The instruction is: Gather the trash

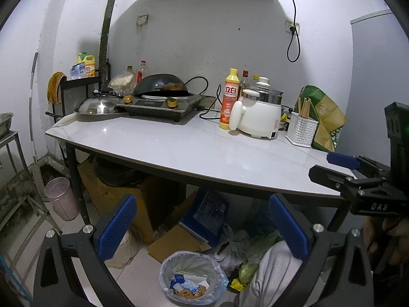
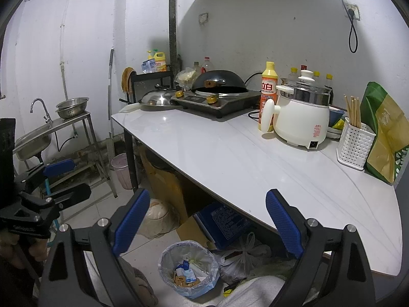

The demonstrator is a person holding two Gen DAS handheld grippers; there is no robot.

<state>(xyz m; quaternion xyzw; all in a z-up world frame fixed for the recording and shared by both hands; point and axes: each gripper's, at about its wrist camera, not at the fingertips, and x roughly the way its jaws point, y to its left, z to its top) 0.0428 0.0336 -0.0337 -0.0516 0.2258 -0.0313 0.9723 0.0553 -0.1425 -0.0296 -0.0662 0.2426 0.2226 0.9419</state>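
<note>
A small trash bin (image 1: 193,278) lined with a blue-tinted bag stands on the floor by the table's front edge; it holds paper scraps and wrappers and also shows in the right wrist view (image 2: 188,268). My left gripper (image 1: 203,229) is open and empty, held above the bin. My right gripper (image 2: 207,223) is open and empty, also above the bin. The right gripper shows at the right edge of the left wrist view (image 1: 332,166). The left gripper shows at the left edge of the right wrist view (image 2: 69,179).
A white table (image 2: 230,158) carries an induction cooker with a wok (image 2: 219,81), a steel lid, a detergent bottle (image 2: 268,94), a white electric pot (image 2: 301,117), a chopstick holder (image 2: 354,143) and a green bag. Under it lie cardboard, a blue box (image 2: 225,222) and plastic bags. A sink (image 2: 33,140) stands at the left.
</note>
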